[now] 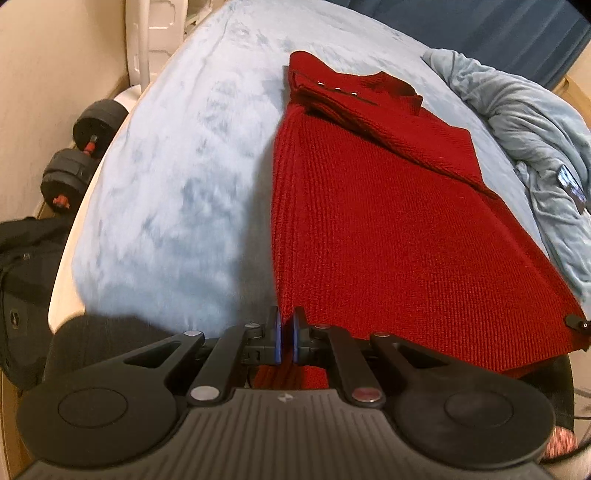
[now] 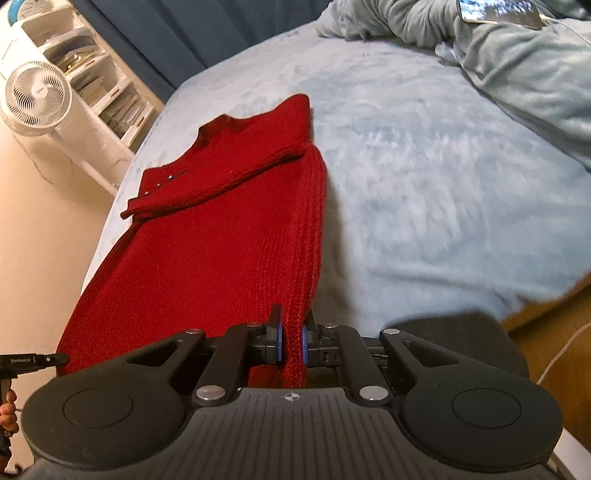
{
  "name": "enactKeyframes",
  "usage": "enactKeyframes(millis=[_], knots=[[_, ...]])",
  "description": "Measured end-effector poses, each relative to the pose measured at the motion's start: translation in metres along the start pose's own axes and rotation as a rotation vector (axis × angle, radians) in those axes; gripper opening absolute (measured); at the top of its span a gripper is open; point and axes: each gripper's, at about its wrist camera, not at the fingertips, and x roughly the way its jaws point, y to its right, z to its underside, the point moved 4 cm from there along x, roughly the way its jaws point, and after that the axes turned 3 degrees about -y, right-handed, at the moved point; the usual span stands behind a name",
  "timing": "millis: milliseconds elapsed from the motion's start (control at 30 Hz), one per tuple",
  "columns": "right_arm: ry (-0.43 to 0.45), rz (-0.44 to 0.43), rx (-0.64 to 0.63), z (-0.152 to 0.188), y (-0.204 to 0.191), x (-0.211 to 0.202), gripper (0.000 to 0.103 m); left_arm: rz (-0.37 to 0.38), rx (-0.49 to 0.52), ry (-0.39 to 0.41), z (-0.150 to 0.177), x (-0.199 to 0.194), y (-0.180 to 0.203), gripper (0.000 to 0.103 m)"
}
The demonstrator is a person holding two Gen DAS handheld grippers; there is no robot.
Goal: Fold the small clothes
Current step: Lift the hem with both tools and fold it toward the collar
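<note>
A red knit sweater (image 1: 376,206) lies lengthwise on the light blue bed (image 1: 177,177), sleeves folded across its chest near the collar. My left gripper (image 1: 286,336) is shut on the sweater's near left hem corner. In the right wrist view the sweater (image 2: 207,236) stretches away from me, and my right gripper (image 2: 291,339) is shut on its near right hem corner, with red knit pinched between the blue pads. The tip of the other gripper (image 2: 48,359) shows at the left edge.
A rumpled grey-blue blanket (image 1: 532,147) with a phone (image 2: 498,13) on it lies at the bed's far right. Dumbbells (image 1: 77,147) and a black bag (image 1: 26,280) sit on the floor left of the bed. A white fan (image 2: 35,98) and shelves (image 2: 99,81) stand beyond.
</note>
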Motion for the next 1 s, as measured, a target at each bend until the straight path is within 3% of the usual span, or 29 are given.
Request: enactKeyframes(millis=[167, 333, 433, 567, 700, 767, 833, 867, 900, 933, 1000], knots=[[-0.033, -0.006, 0.036, 0.012, 0.002, -0.013, 0.009, 0.026, -0.048, -0.032, 0.021, -0.006, -0.009, 0.006], [-0.037, -0.028, 0.098, -0.028, -0.001, -0.011, 0.009, 0.062, -0.118, -0.021, -0.014, -0.015, -0.017, 0.005], [-0.033, -0.055, 0.115, -0.076, -0.005, -0.006, 0.009, 0.111, -0.131, -0.002, -0.059, -0.022, -0.013, 0.005], [-0.03, -0.048, 0.105, -0.168, -0.019, 0.025, 0.008, 0.141, -0.14, 0.026, -0.148, -0.01, -0.005, 0.005], [-0.05, -0.008, 0.147, -0.268, -0.03, 0.084, 0.008, 0.118, -0.179, 0.079, -0.264, 0.022, 0.0, 0.005], [-0.056, 0.013, 0.253, -0.313, -0.022, 0.123, 0.01, 0.062, -0.284, 0.145, -0.324, 0.043, -0.006, 0.004], [-0.013, 0.047, 0.344, -0.339, -0.008, 0.153, 0.024, -0.015, -0.361, 0.263, -0.376, 0.059, -0.016, 0.021], [0.036, 0.071, 0.355, -0.344, -0.003, 0.158, 0.045, -0.05, -0.391, 0.278, -0.391, 0.066, -0.02, 0.049], [0.085, 0.1, 0.351, -0.346, 0.001, 0.16, 0.067, -0.067, -0.404, 0.284, -0.4, 0.071, -0.023, 0.07], [0.13, 0.124, 0.336, -0.341, 0.005, 0.161, 0.072, -0.074, -0.405, 0.291, -0.405, 0.076, -0.025, 0.075], [0.175, 0.116, 0.288, -0.324, 0.014, 0.163, 0.074, -0.075, -0.356, 0.3, -0.401, 0.087, -0.023, 0.08]])
